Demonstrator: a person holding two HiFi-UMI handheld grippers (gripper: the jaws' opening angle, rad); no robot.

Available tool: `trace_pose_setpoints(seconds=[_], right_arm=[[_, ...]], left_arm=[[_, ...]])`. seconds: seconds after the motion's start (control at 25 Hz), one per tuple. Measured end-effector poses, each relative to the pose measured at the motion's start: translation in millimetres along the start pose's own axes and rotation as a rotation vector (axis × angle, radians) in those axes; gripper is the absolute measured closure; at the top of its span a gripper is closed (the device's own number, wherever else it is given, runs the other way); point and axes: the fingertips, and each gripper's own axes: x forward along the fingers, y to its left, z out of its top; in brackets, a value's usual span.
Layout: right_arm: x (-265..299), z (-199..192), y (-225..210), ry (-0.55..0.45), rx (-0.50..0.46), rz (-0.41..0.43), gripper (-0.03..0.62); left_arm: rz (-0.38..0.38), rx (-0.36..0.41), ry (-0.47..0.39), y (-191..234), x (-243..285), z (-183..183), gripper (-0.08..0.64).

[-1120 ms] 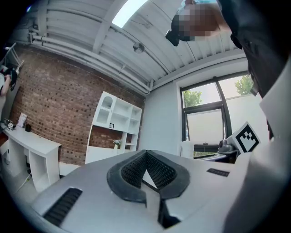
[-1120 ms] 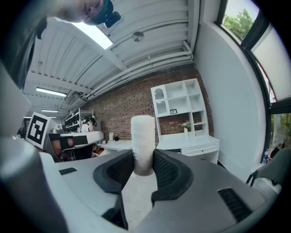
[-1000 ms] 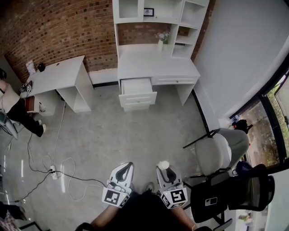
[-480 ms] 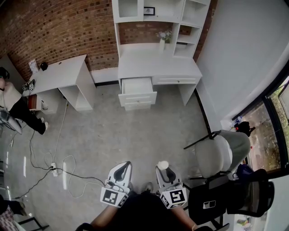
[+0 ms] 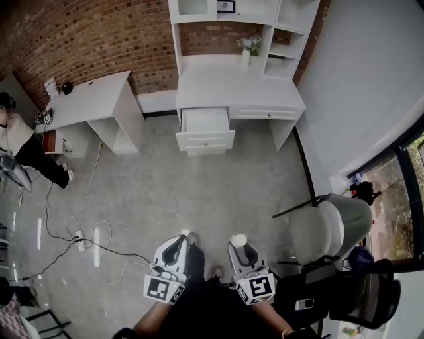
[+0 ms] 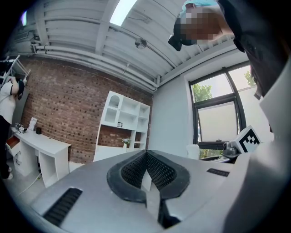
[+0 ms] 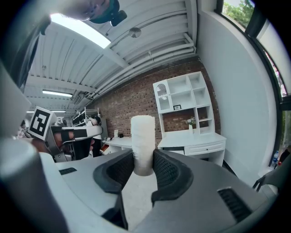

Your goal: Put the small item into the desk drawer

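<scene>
A wide grey floor (image 5: 199,192) is seen from above, and a red brick wall (image 5: 86,40) is seen at the far end of the room. A white desk (image 5: 232,86) is set against that wall, with white shelves (image 5: 278,20) on top of it. A second white desk (image 5: 89,102) is placed to its left, and a grey chair (image 5: 328,228) and a black chair (image 5: 344,298) are found near the window on the right. In the first desk, a drawer (image 5: 205,140) is pulled out and left open. It is well apart from both grippers, which are held low and close to the person. The left gripper (image 5: 177,241) is kept empty, and its fingers (image 6: 132,170) are pressed together with nothing between them. The right gripper (image 5: 238,247) is held just beside it. Its fingers (image 7: 170,170) are clamped on a small white roll (image 7: 143,136), which is held upright and sticks up above them. The roll is kept over the floor, far from the open drawer. A thin cable (image 5: 99,245) is spread in loops on the floor to the left. A small vase of flowers (image 5: 248,51) is placed at the back of the first desk.
</scene>
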Motion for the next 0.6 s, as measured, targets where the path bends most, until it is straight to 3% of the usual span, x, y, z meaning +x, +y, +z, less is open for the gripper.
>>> trace_pose_setpoints(seconds=[0.32,0.6], right_arm=[[101.3,8.6,-21.9,0.025,-0.016,-0.019,0.450],[208.9,54.2,-34.6,-0.001,-0.023,-0.057,0.450]], left_arm=[[-0.025,-0.030,-0.020,73.7,77.5,-2.8,0.540],[-0.078,-0.030,-0.047,159.2,143.5,27.5,0.540]])
